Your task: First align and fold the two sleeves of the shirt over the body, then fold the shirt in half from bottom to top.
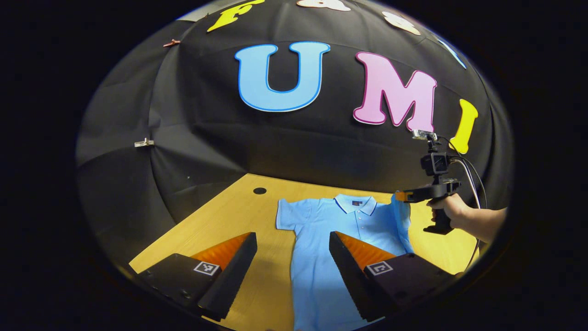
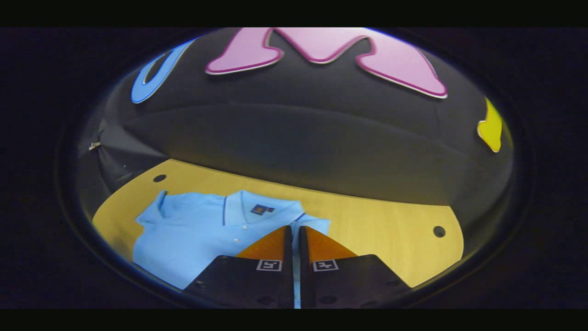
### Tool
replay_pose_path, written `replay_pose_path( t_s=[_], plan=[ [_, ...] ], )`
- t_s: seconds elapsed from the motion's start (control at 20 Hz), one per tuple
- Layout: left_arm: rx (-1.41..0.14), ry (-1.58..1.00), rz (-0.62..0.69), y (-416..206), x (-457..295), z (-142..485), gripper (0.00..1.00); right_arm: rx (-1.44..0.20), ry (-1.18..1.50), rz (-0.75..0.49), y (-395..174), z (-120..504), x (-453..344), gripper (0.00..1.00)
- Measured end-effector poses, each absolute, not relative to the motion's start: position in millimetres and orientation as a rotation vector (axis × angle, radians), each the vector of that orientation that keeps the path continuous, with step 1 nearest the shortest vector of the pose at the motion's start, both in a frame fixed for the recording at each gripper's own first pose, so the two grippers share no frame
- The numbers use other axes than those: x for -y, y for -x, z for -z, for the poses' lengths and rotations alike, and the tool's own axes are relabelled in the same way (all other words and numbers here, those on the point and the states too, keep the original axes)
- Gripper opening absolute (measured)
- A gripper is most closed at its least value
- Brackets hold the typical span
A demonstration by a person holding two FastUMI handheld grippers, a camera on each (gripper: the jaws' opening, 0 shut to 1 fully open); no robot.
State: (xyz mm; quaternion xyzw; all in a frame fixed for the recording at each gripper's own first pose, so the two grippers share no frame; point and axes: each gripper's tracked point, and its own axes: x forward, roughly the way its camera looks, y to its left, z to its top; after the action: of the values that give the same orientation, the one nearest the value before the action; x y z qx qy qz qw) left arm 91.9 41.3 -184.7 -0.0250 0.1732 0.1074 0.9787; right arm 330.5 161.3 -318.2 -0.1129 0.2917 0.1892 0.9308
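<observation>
Pinching the shirt's (image 1: 330, 239) right sleeve (image 1: 402, 216) — right gripper (image 2: 296, 228) clamped, lifting it; left gripper (image 1: 293, 236) spread above the body.

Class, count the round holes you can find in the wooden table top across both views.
2. One hole lies at the table's back corner beyond the polo shirt's flat sleeve; another hole sits near the opposite side. Others may be hidden.

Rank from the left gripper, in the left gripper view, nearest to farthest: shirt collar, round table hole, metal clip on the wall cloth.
1. Light blue polo shirt's collar: ahead, slightly right.
2. Round dark hole in the wooden table: beyond, near the far edge.
3. Small metal clip on the black wall cloth: farthest, up left.
</observation>
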Motion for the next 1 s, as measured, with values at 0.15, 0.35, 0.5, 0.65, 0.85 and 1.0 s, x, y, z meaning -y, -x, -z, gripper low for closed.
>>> replay_pose_path(
  t_s=[0.15, 0.35, 0.5, 0.65, 0.85, 1.0],
  plan=[
    [-0.347, 0.087, -0.237, -91.4, -52.3, 185.1, 0.99, -0.629, 0.224, -0.461, -307.8, 330.4, -198.5, 0.12],
    [-0.343, 0.132, -0.238, -103.5, -61.3, 187.6, 0.99, -0.659, 0.147, -0.548, -282.2, 338.0, -233.2, 0.31],
    [-0.328, 0.138, -0.22, -123.7, -64.3, 185.2, 0.99, -0.645, 0.12, -0.555, -267.9, 329.2, -228.5, 0.77],
    [-0.319, 0.108, -0.201, -156.0, -68.2, 182.8, 0.99, -0.618, 0.113, -0.518, -257.0, 310.6, -203.0, 0.95],
    [-0.363, 0.125, -0.163, -206.8, -69.2, 200.2, 0.99, -0.568, 0.139, -0.467, -239.0, 281.1, -154.9, 0.94],
    [-0.397, 0.147, -0.157, -244.5, -77.0, 225.7, 0.99, -0.563, 0.152, -0.459, -218.1, 266.5, -126.1, 0.99]
  ],
)
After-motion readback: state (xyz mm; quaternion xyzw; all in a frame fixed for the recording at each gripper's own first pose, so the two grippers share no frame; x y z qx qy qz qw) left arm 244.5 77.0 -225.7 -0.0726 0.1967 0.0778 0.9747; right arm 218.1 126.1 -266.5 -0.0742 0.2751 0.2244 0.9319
